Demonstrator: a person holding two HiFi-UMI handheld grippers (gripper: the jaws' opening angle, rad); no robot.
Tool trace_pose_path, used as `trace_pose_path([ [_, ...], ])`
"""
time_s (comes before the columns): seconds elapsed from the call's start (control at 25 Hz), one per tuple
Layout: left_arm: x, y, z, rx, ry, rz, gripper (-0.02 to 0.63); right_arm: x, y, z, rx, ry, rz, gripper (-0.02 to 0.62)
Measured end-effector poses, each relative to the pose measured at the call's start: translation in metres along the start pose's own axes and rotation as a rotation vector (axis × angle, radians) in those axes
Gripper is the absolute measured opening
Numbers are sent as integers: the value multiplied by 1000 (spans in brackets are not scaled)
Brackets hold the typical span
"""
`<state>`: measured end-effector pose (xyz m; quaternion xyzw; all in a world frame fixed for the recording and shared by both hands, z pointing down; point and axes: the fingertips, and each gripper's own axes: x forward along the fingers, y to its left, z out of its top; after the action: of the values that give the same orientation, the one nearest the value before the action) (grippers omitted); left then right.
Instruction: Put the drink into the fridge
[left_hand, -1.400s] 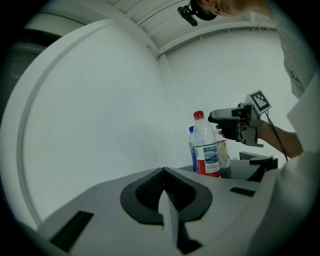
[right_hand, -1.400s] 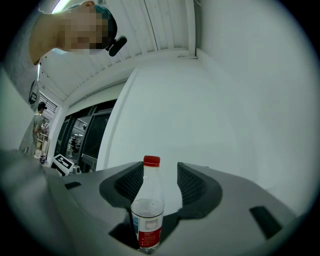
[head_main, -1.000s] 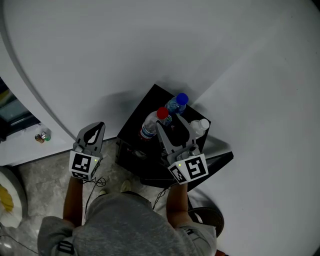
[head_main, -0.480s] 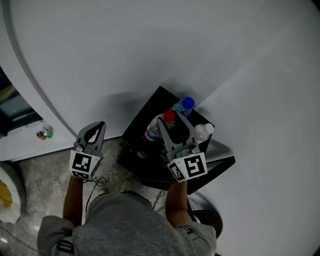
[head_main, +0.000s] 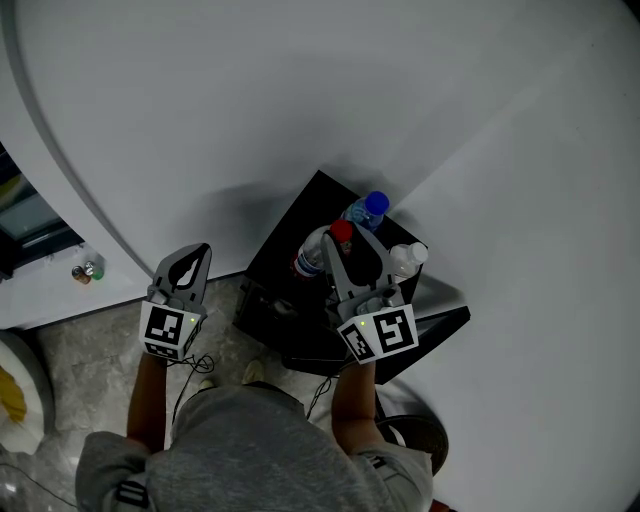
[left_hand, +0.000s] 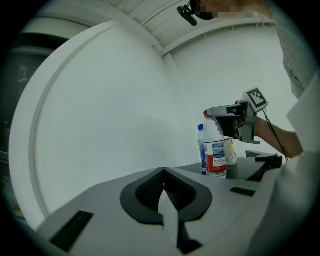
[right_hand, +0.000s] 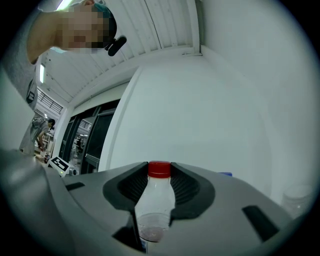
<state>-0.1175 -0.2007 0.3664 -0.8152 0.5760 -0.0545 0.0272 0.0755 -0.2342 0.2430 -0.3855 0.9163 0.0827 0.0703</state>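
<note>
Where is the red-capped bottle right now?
In the head view the red-capped bottle stands right of centre on the black cabinet, between the right tongs, which have just been closing on it, beside the blue-capped bottle.

Three bottles stand on top of the fridge (head_main: 290, 228), which sits on the floor (head_main: 90, 340) by the curved wall (head_main: 200, 120). The nearest bottle (head_main: 312, 252) is between the jaws of the right hand-held gripper (head_main: 347, 242), which have just been closing on it. A second bottle (head_main: 365, 210) stands behind it, a third bottle (head_main: 405, 258) to its right. The left hand-held gripper (head_main: 190, 262) hovers left of the fridge
</note>
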Motion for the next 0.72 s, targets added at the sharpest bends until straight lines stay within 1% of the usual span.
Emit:
trace_pose_path([
  [0.2, -6, 4, 5, 0, -18, -14, 2, -4, 7, 10, -64, 5, -34, 152],
  [0.44, -16, 3, 9, -1, -35, -57, 2, -18, 19, 31, -78, -22, -82, 152],
  [0.72, -27, 0, 9, -3, -41, -120, 2, -37, 38, 39, -83, -11, -142, 152],
])
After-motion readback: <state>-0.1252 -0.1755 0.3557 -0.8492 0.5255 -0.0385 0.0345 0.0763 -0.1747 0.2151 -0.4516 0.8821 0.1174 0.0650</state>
